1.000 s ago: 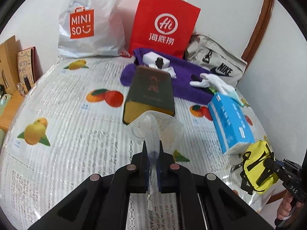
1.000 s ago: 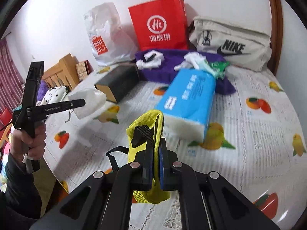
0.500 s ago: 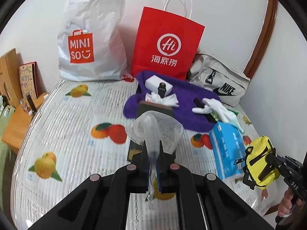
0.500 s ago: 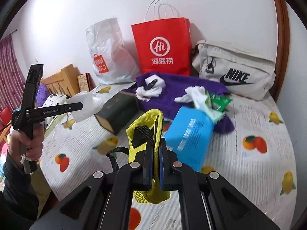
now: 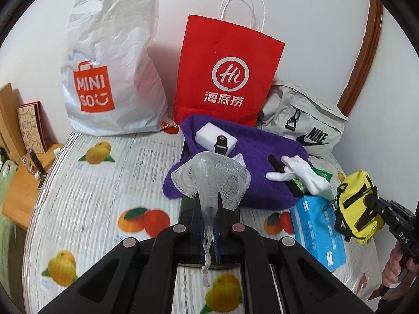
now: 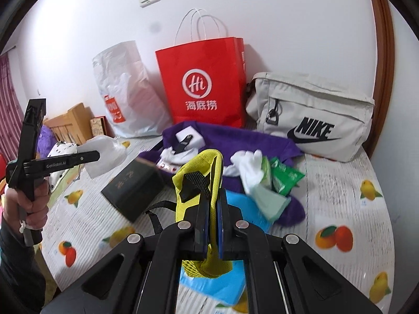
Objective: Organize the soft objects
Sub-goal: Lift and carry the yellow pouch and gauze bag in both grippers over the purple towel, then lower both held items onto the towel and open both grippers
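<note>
Both jaws clamp cargo: left white mesh pouch (image 5: 209,178), right yellow bag (image 6: 200,180).

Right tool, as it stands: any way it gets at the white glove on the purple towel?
Probably not yet. The right tool is shut on the yellow pouch, so it has no free grip. The white glove lies uncovered on the purple towel; the path itself looks open.

The left gripper (image 5: 208,204) and right gripper (image 6: 212,204), each angled downward above the table (image 5: 78,183) in a person's hand (image 6: 31,209), have their jaws clamped shut.
</note>
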